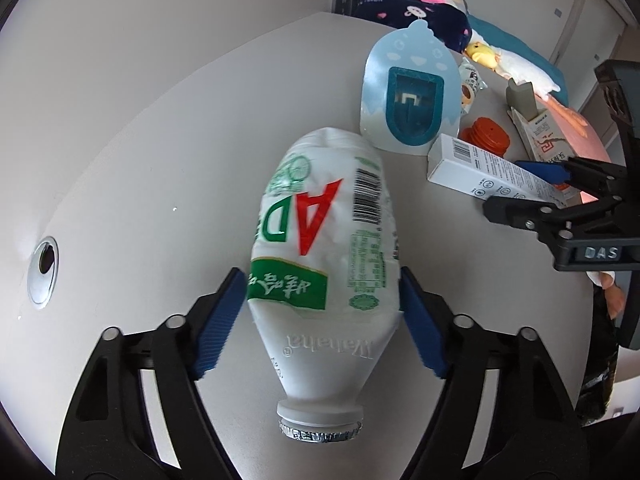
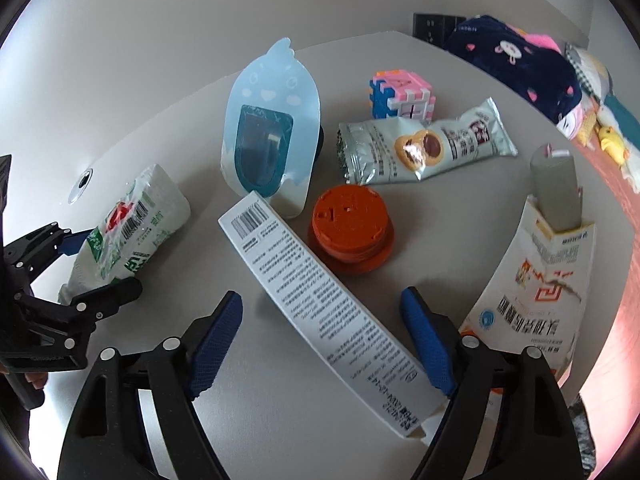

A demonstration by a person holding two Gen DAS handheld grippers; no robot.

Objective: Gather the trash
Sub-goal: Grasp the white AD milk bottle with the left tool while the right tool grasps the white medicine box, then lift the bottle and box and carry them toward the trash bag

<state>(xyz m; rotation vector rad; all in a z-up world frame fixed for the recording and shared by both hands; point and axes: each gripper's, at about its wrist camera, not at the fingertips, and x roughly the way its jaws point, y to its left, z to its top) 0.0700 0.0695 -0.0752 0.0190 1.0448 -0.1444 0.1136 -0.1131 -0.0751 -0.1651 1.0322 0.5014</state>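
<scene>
A white plastic drink bottle (image 1: 324, 240) with a green and red label lies on the grey table (image 1: 160, 160), its foil-capped mouth toward the camera. My left gripper (image 1: 322, 274) straddles its middle, and both blue pads (image 1: 420, 320) touch its sides. In the right wrist view the same bottle (image 2: 128, 224) sits at the left inside that gripper (image 2: 96, 264). A long white box (image 2: 320, 300) with a barcode lies slantwise between the fingers of my right gripper (image 2: 322, 296), which stands open with a gap at its left pad (image 2: 216, 340).
A blue blister pack (image 2: 272, 120), an orange round lid (image 2: 350, 226), a silver snack wrapper (image 2: 424, 148), a pink and blue puzzle cube (image 2: 400, 94) and an opened medicine carton (image 2: 540, 280) lie behind and to the right. Dark patterned fabric (image 2: 516, 60) is at the far edge. A cable hole (image 1: 43, 264) is at the left.
</scene>
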